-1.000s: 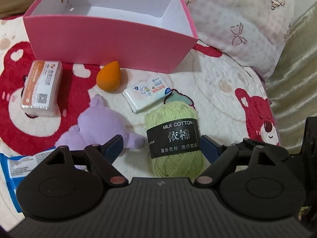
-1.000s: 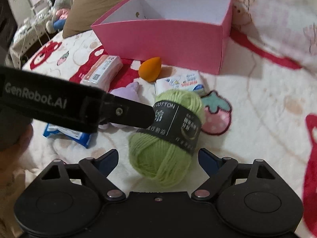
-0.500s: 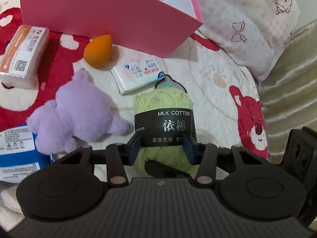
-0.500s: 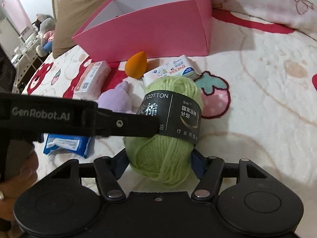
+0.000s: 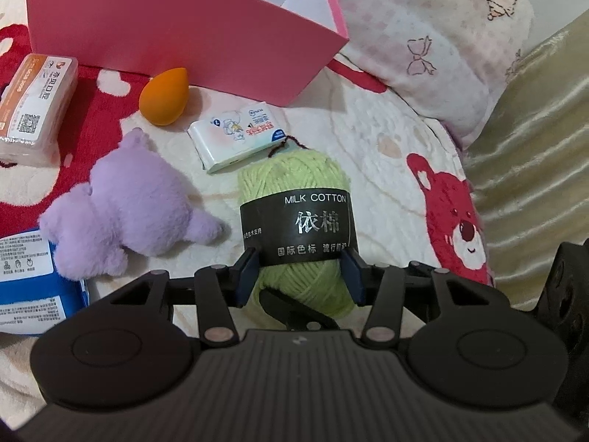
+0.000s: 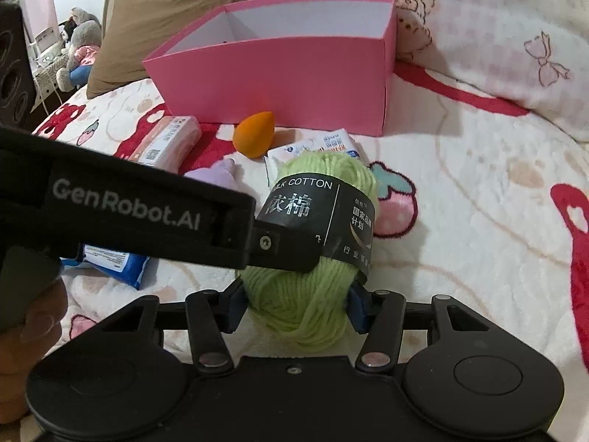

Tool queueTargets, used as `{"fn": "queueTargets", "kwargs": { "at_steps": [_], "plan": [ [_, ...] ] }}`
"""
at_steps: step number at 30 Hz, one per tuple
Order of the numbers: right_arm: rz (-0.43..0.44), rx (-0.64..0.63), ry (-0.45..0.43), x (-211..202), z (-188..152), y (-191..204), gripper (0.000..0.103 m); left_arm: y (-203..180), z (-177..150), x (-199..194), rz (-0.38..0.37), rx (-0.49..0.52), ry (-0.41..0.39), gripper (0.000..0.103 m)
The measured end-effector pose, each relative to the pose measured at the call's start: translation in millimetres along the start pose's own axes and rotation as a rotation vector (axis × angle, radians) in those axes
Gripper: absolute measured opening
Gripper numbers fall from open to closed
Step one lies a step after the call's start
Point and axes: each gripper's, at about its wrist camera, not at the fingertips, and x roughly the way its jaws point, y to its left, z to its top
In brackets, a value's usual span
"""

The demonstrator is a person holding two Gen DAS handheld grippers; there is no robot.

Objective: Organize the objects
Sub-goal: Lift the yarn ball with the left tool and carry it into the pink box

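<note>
Both grippers, left (image 5: 301, 276) and right (image 6: 294, 307), pinch the yarn (image 5: 294, 199), the right's jaws just closing; box (image 6: 279, 70) looks empty, everything else waits outside.

Your green yarn ball (image 5: 294, 184), banded in black, lies on the bedspread (image 5: 386, 169), in front of the open pink box (image 5: 176, 33), touching the white tissue pack (image 5: 237, 138).
</note>
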Motion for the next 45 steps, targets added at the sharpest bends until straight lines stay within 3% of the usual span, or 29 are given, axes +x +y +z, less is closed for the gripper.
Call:
{"fn": "queueTargets", "kwargs": {
  "at_steps": [14,32,45],
  "plan": [
    [-0.051,-0.080,-0.002,-22,13,20,0.059,-3,9,-28,-0.053,0.025,0.018,0.047],
    [-0.105,-0.228,-0.088,-50,38,63,0.059,4,22,-79,-0.092,0.033,-0.095,0.046],
    [-0.125,-0.324,-0.154,-56,51,87,0.059,20,33,-104,-0.133,-0.060,-0.159,0.046]
  ]
}}
